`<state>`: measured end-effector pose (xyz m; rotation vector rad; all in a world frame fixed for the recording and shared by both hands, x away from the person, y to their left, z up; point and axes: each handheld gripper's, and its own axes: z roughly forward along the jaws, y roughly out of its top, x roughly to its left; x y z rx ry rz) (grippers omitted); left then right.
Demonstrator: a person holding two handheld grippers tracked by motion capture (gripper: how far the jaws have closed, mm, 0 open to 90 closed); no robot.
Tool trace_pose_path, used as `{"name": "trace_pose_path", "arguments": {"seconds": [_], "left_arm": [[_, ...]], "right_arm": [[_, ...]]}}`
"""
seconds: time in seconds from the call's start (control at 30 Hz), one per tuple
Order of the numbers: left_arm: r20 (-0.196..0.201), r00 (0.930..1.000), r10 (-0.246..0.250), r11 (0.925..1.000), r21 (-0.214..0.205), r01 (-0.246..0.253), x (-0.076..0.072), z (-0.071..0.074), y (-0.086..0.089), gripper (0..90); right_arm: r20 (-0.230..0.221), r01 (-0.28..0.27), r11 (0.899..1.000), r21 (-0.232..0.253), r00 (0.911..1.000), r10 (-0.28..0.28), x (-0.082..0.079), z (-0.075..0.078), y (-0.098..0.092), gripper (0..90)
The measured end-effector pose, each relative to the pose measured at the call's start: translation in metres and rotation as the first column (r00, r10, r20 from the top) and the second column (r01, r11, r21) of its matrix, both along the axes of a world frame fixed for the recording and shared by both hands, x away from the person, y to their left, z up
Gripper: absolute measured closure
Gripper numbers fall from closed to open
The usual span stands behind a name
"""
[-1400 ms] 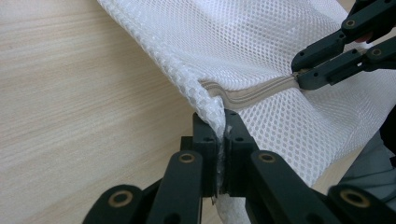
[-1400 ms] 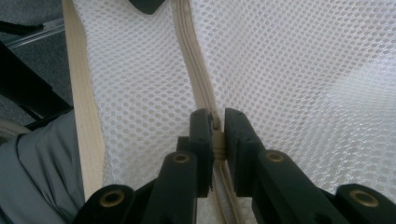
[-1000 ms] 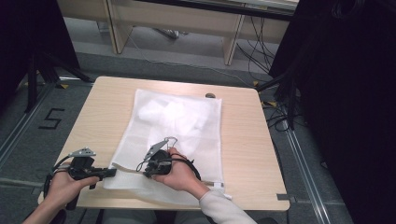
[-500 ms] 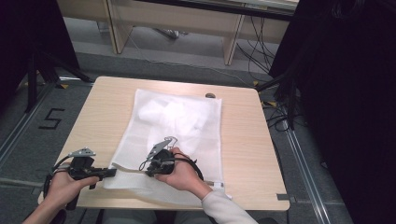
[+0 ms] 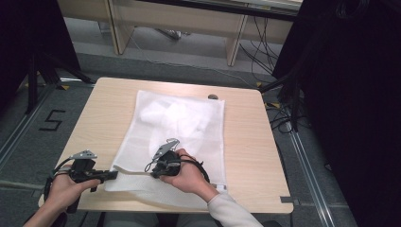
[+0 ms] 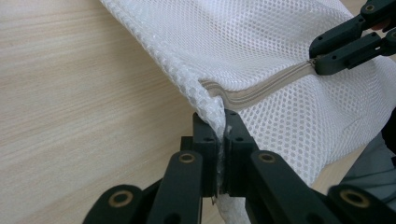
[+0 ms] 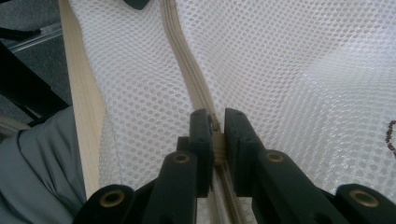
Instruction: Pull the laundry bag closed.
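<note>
High view: a white mesh bag (image 5: 175, 137) lies flat on the wooden counter (image 5: 250, 151), its near edge at the counter's front edge; the left gripper (image 5: 111, 175) meets the bag's near left corner, held by the person's left hand (image 5: 66, 189); the right gripper (image 5: 153, 172) sits on the bag's near part, a little to the right of that corner, under the right hand (image 5: 189, 177); a small dark object (image 5: 213, 97) rests on the counter just beyond the bag's far right corner; a grey floor with a painted mark (image 5: 52, 120) lies left of the counter; the state of the fingers cannot be read from here.

Left gripper view: the fingers (image 6: 205, 140) are clamped together on the bag's corner (image 6: 210, 105), mesh pinched between them; a beige zipper (image 6: 261, 88) starts just beside that corner and runs off to the upper right, where the right gripper (image 6: 317, 63) bites on it; bare counter grain spreads to the left.

Right gripper view: the fingers (image 7: 236, 135) are closed on the zipper's slider (image 7: 216, 128), which shows as a small beige piece between them; the zipper tape (image 7: 184, 56) runs away toward the top of the view, its two sides joined; mesh lies on both sides; the counter's edge (image 7: 79, 93) and grey clothing (image 7: 37, 172) show at the left.
</note>
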<state>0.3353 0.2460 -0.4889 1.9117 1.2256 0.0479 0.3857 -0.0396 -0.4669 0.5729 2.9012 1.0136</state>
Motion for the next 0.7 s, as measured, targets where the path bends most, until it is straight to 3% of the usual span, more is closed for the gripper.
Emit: {"name": "trace_pose_path", "arguments": {"seconds": [0.7], "left_arm": [[0.001, 1.0000, -0.002, 1.0000, 0.002, 0.002, 0.0001, 0.0002, 0.0004, 85.5]], "right_arm": [[-0.006, 0.016, 1.000, 0.009, 0.9999, -0.015, -0.0009, 0.0045, -0.0082, 82.7]]}}
